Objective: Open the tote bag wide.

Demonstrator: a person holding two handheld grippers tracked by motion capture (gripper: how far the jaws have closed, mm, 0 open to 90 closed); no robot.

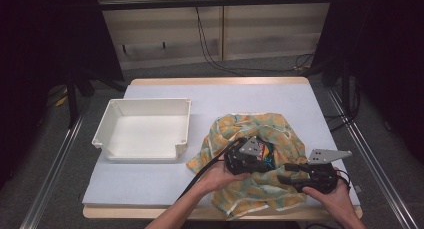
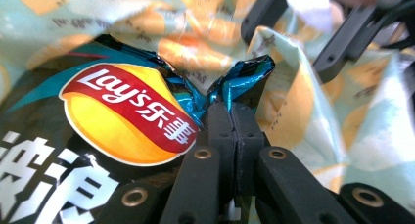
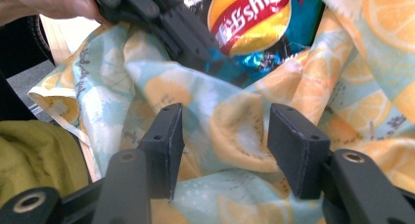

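The left hand-held gripper (image 1: 264,156) is pinching with its jaws pressed tight together, gripped by the left hand (image 1: 220,175). The right hand-held gripper (image 1: 290,173) is pointing leftward with jaws spread wide, the right hand (image 1: 332,196) cradling it from below.

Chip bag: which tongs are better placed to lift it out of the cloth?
Left. The left tongs are already shut on the chip bag's crimped edge. The right tongs are open over the cloth, holding nothing.
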